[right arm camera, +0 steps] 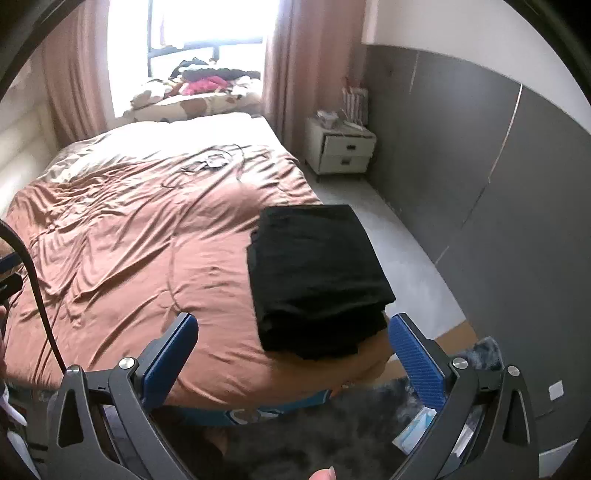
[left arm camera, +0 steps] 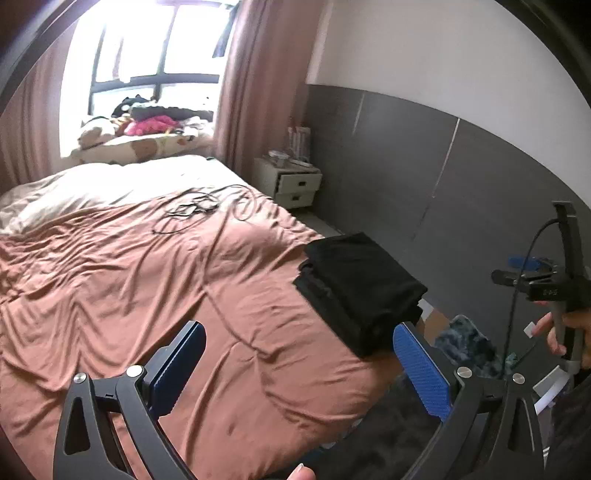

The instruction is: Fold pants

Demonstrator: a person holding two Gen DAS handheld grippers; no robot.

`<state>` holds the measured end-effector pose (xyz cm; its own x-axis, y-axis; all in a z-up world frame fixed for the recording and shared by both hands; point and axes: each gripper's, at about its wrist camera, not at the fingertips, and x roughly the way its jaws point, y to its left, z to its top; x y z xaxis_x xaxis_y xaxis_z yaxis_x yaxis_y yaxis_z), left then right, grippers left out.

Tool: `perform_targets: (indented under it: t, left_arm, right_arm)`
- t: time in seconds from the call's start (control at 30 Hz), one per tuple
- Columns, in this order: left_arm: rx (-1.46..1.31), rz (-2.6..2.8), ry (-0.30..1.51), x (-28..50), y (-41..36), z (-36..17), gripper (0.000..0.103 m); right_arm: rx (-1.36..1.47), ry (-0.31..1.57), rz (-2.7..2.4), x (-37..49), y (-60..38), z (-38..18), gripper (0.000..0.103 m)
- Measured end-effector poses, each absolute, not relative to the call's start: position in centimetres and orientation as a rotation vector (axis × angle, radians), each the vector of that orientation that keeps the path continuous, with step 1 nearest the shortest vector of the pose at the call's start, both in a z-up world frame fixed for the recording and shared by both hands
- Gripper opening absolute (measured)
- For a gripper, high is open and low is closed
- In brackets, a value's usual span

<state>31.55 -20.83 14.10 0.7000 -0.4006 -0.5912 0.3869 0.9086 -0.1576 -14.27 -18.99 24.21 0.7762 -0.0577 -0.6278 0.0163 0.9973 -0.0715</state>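
Black fabric pants point(right arm camera: 314, 273), folded into a thick rectangular stack, lie at the near right corner of the rust-brown quilted bedspread point(right arm camera: 147, 240). Right gripper point(right arm camera: 291, 354) is fully spread, empty, just short of the stack. Left gripper point(left arm camera: 299, 365) is wide apart, empty, left of the stack.

Bedroom surroundings

A rumpled brown duvet point(right arm camera: 147, 236) is spread over the bed, with tangled cables point(right arm camera: 214, 160) lying on it toward the far end. A white nightstand point(right arm camera: 341, 151) is set against the grey wall point(right arm camera: 480, 155). Pink curtains point(right arm camera: 284, 59) are hung beside the window point(right arm camera: 207, 26), under which clothes point(right arm camera: 207, 79) are piled.
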Motion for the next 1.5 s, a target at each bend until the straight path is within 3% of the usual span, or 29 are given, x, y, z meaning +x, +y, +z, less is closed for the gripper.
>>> perform_targets:
  t: [0.77, 1.5]
  left_arm:
    - [0.084, -0.266, 0.406, 13.5, -11.1, 20.0, 0.102]
    - [0.022, -0.151, 0.258, 3.1, -8.0, 16.0, 0.102]
  right_arm:
    - [-0.097, 0.524, 0.062, -26.8, -14.6, 24.1, 0.103]
    - [-0.075, 0.306, 0.167, -35.5, -8.7, 13.9, 0.103]
